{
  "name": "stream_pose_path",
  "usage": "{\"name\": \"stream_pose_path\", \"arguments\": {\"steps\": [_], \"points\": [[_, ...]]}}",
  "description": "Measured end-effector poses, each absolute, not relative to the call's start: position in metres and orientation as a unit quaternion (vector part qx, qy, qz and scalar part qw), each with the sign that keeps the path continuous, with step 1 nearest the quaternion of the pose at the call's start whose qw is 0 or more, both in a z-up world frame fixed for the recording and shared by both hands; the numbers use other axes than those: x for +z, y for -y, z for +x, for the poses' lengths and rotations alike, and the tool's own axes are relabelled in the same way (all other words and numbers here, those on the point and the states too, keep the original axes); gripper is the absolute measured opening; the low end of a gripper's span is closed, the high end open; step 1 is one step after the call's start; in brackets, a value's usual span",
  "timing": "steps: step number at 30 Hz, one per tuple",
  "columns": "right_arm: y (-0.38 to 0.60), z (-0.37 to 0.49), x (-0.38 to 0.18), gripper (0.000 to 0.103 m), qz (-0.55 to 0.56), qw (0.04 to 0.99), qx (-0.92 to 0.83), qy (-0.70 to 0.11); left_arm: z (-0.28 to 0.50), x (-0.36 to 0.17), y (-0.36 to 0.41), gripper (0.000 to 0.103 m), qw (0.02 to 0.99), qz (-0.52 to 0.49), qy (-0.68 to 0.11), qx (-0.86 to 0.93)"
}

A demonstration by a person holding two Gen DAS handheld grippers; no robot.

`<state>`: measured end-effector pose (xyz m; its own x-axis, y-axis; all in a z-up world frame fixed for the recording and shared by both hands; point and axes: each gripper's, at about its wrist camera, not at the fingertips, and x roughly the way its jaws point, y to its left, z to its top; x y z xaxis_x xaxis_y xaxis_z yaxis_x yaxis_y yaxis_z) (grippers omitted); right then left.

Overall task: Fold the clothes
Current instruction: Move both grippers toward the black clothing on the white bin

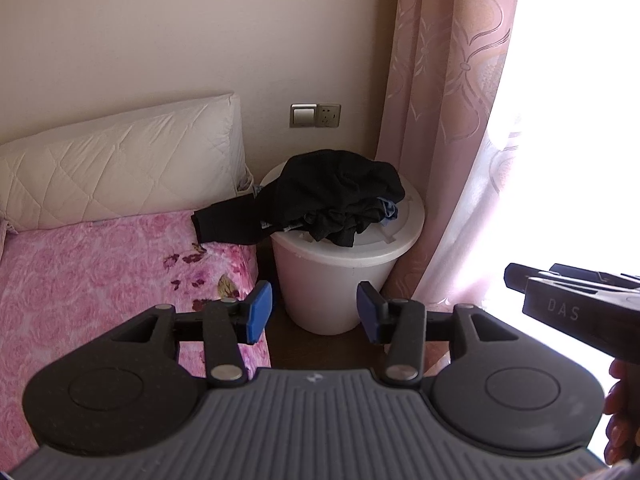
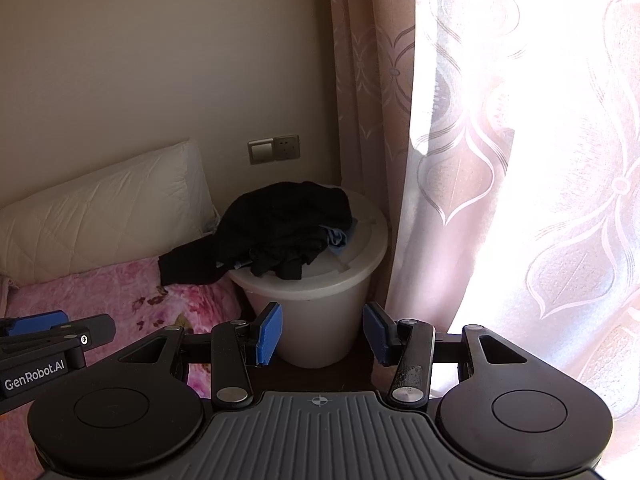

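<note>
Both tools, left tool (image 1: 314,312) and right tool (image 2: 322,334), are hovering spread and empty; crumpled black garments (image 1: 336,196) are lying ahead on the far white bucket (image 1: 332,280), one sleeve trailing left onto the bed (image 1: 100,272).

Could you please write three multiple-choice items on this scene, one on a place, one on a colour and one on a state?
1. Where does the heap of black clothes lie?
A. On the lid of the white bucket, one part trailing onto the bed
B. Spread flat across the pillow
C. On the floor under the curtain

2. What colour are the pads on the fingers of the left gripper?
A. Red
B. Blue
C. White

3. How does the right gripper stand?
A. Shut on a black garment
B. Shut on the curtain
C. Open, holding nothing

Answers: 1 A, the heap sits on the white bucket and reaches the pink floral bed. 2 B, both pads show blue. 3 C, its jaws stand apart with only the bucket seen between them.
</note>
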<state>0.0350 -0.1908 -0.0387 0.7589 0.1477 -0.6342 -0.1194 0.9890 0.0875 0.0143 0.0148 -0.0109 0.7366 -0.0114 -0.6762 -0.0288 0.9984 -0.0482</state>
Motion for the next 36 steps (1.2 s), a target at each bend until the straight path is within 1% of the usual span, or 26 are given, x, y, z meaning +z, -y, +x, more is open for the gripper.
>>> {"name": "stream_pose_path", "arguments": {"steps": [9, 14, 23, 26, 31, 36], "points": [[0.183, 0.048, -0.040, 0.049, 0.014, 0.937, 0.071, -0.341, 0.032, -0.017, -0.026, 0.045, 0.929, -0.039, -0.367, 0.006], [0.178, 0.059, -0.041, 0.049, 0.010, 0.938, 0.068, -0.340, 0.045, -0.019, -0.031, 0.049, 0.930, -0.048, -0.365, 0.005], [0.175, 0.085, -0.048, 0.049, 0.009, 0.936, 0.065, -0.345, 0.070, -0.021, -0.035, 0.050, 0.929, -0.046, -0.367, 0.010], [0.171, 0.094, -0.050, 0.049, 0.009, 0.935, 0.067, -0.349, 0.079, -0.023, -0.039, 0.050, 0.928, -0.044, -0.370, 0.013], [0.167, 0.106, -0.058, 0.049, 0.014, 0.933, 0.074, -0.352, 0.093, -0.030, -0.044, 0.056, 0.925, -0.038, -0.377, 0.021], [0.169, 0.130, -0.072, 0.049, 0.024, 0.930, 0.084, -0.358, 0.113, -0.044, -0.054, 0.056, 0.917, -0.041, -0.397, 0.025]]}}
